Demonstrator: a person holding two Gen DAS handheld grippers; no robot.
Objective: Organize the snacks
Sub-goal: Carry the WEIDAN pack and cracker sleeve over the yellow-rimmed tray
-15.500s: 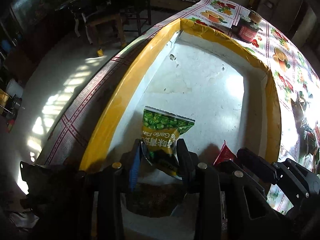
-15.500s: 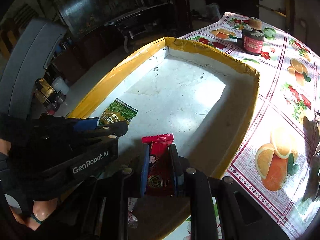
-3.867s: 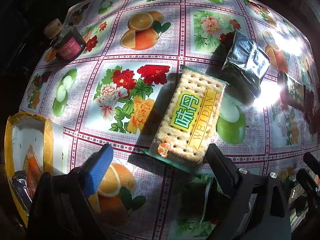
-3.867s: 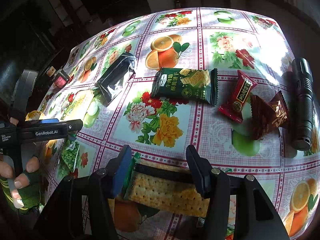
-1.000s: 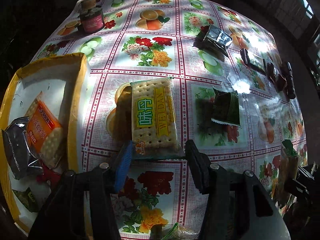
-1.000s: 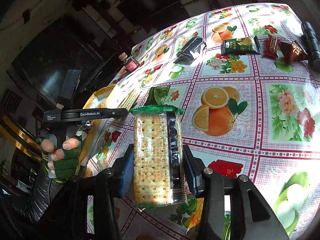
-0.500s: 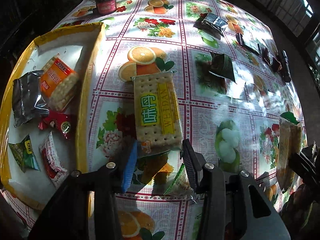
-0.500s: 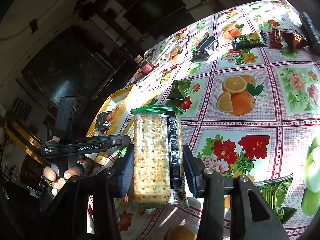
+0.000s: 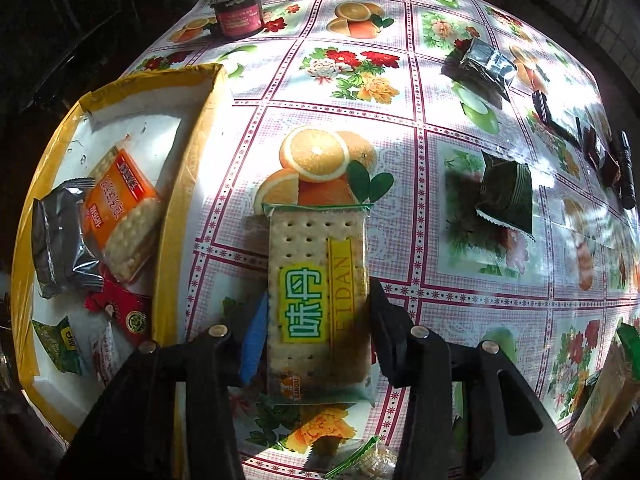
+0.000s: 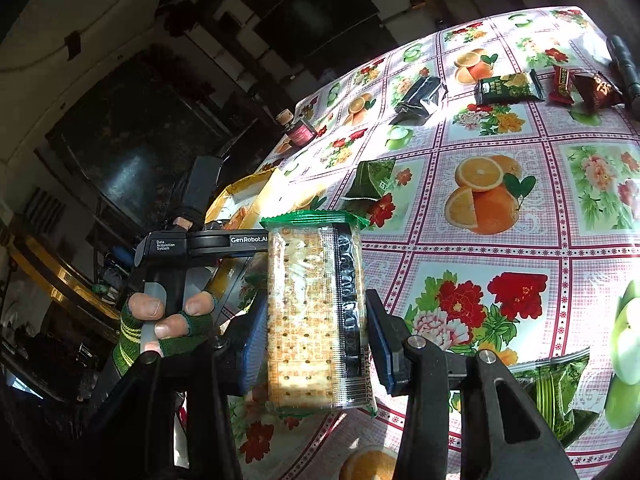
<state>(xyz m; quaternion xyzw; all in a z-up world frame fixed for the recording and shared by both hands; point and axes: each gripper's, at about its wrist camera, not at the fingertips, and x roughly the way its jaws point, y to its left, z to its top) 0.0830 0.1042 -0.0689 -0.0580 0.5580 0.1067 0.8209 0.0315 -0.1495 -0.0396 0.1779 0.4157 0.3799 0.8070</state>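
Left gripper (image 9: pixel 316 320): clamped on a yellow-label cracker pack (image 9: pixel 318 292), held above the tablecloth (image 9: pixel 460 292) just right of the tray (image 9: pixel 176 216). Right gripper (image 10: pixel 316 344): clamped on a second cracker pack (image 10: pixel 316 312), back side showing, lifted over the table. Tray contents: orange cracker pack (image 9: pixel 120 216), silver bag (image 9: pixel 56 240), red sachet (image 9: pixel 120 308), green pea packet (image 9: pixel 60 340). Loose on cloth: dark green packet (image 9: pixel 508 196), silver pouch (image 9: pixel 480 68), jar (image 9: pixel 238 12), flashlight (image 9: pixel 626 176).
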